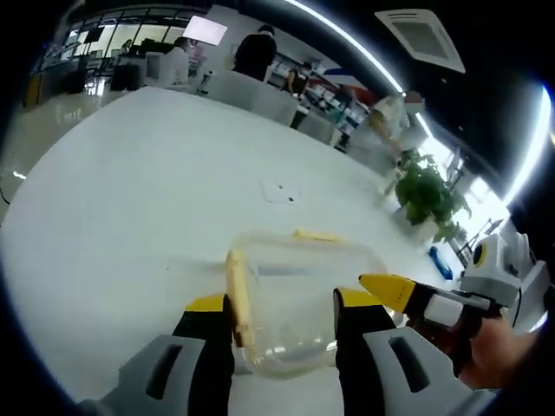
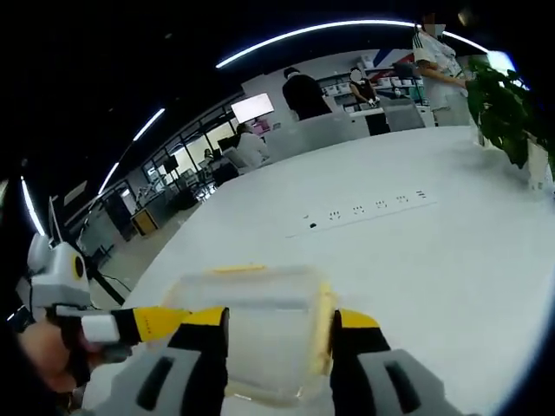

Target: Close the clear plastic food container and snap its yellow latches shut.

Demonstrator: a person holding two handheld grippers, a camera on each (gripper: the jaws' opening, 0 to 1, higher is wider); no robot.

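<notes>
— Yellow-tipped jaws sit closest: the left claw (image 1: 284, 325) has its jaws spread around the box (image 1: 299, 299), one jaw outside the left wall by that side's latch (image 1: 238, 299), the other to the right of it.

— Is it gripping?

— I'd say not. The jaws stand wide and I can't see them pressing the plastic, so released, just bracketing it. The box rests on the white worktop (image 1: 147, 199), lid on by the look of it, with a second latch (image 1: 317, 235) along the far edge.

— And further right?

— The right claw (image 1: 390, 290) comes in from that side, a hand behind it, its yellow tip touching or just beside the box's right edge.

— From its own camera?

— Same picture mirrored. The right claw (image 2: 279, 338) has its jaws apart too, either side of the box (image 2: 251, 325), holding nothing. The left claw (image 2: 152, 322) reaches in from the left, and a latch (image 2: 324, 325) runs down the right wall by the right jaw.

— Why flank it from both sides?

— My guess: one steadies the box so it won't skid on the smooth worktop (image 2: 434, 260) while the other pushes a latch down. Whether any latch is already snapped, I can't tell.
</notes>
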